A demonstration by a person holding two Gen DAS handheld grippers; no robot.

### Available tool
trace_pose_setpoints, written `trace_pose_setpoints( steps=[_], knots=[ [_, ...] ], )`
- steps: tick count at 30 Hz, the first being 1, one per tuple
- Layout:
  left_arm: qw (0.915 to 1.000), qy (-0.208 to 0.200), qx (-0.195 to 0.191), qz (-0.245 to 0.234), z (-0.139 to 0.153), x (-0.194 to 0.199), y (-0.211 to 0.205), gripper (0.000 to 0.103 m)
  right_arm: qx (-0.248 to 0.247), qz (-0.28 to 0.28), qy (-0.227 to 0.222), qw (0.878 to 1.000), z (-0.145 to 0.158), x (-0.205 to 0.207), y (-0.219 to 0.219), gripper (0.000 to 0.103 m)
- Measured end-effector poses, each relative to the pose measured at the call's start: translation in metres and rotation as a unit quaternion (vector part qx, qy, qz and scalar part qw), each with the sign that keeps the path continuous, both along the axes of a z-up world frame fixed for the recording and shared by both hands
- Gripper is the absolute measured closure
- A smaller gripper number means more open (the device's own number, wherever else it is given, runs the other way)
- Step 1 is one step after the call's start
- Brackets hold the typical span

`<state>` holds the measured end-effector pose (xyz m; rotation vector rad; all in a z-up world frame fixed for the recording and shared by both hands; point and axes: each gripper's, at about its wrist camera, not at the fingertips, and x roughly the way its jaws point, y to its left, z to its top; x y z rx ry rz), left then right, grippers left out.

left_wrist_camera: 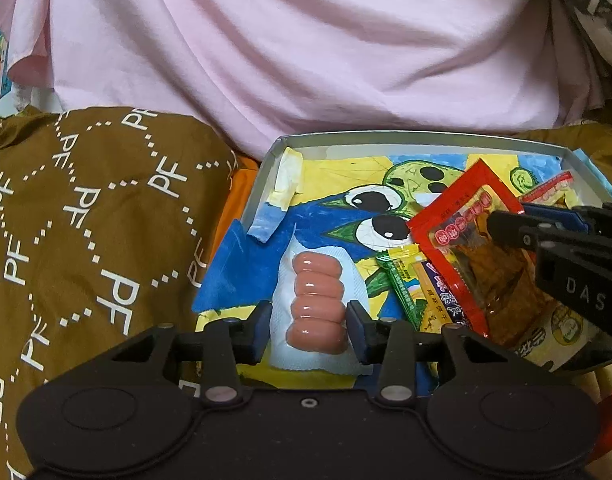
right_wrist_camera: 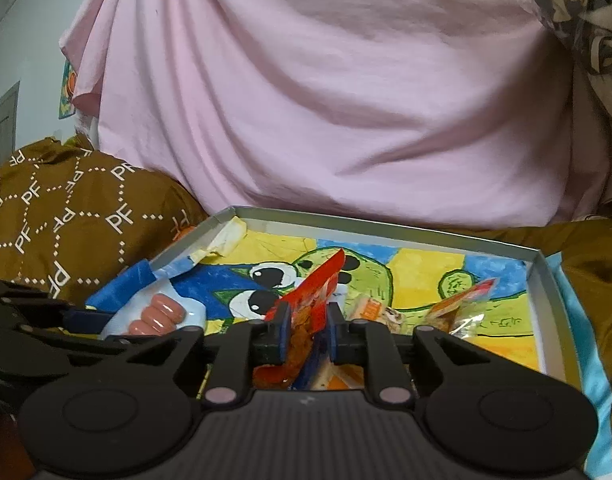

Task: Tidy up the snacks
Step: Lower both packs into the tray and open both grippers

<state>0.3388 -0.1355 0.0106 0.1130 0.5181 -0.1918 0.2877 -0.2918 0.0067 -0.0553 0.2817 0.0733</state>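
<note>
From the left wrist view, the left gripper (left_wrist_camera: 309,318) has its jaws standing on both sides of a pack of pink sausages (left_wrist_camera: 316,303) in clear wrapping. The blue pads are very close to the pack, but I cannot tell if they really press on it. The pack lies on the floor of a shallow grey tray (left_wrist_camera: 386,137) that is lined with a bright cartoon drawing (left_wrist_camera: 338,200) in blue, yellow and green. To the right, the right gripper (left_wrist_camera: 506,224) reaches in from the side over a red snack packet (left_wrist_camera: 458,240) — under this packet lies a green and yellow packet (left_wrist_camera: 406,280). Behind the tray hangs a pink cloth (left_wrist_camera: 286,40), and to the left is a brown cloth with "PF" print (left_wrist_camera: 86,220).

From the right wrist view, the red snack packet (right_wrist_camera: 306,320) stands on its edge between the pads of the right gripper (right_wrist_camera: 308,334). The jaws are only a little apart; a small gap shows on the right side of the packet, so the hold looks loose. The sausages (right_wrist_camera: 160,316) lie to the left, with the left gripper (right_wrist_camera: 86,322) beside them, and more small packets (right_wrist_camera: 458,312) rest in the tray (right_wrist_camera: 546,280) at the right.
</note>
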Motion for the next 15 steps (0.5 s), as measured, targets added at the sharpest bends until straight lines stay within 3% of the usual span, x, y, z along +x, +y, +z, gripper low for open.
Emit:
trace_pose_setpoints(
  steps=[4,9,15],
  knots=[
    [0.9999,-0.003,-0.01,0.002,0.001,-0.002,0.003,0.055,-0.008,0.0,-0.003,1.0,-0.001,-0.004,0.001,0.074],
    [0.9997,-0.011,-0.019,0.006,0.003,-0.005,0.005,0.046,-0.014,0.0,-0.011,1.0,0.001,-0.008,0.002,0.055],
    [0.9993,-0.019,-0.029,0.015,0.007,-0.011,0.008,0.034,-0.025,-0.004,-0.025,0.999,0.008,-0.017,0.0,0.043]
  ],
)
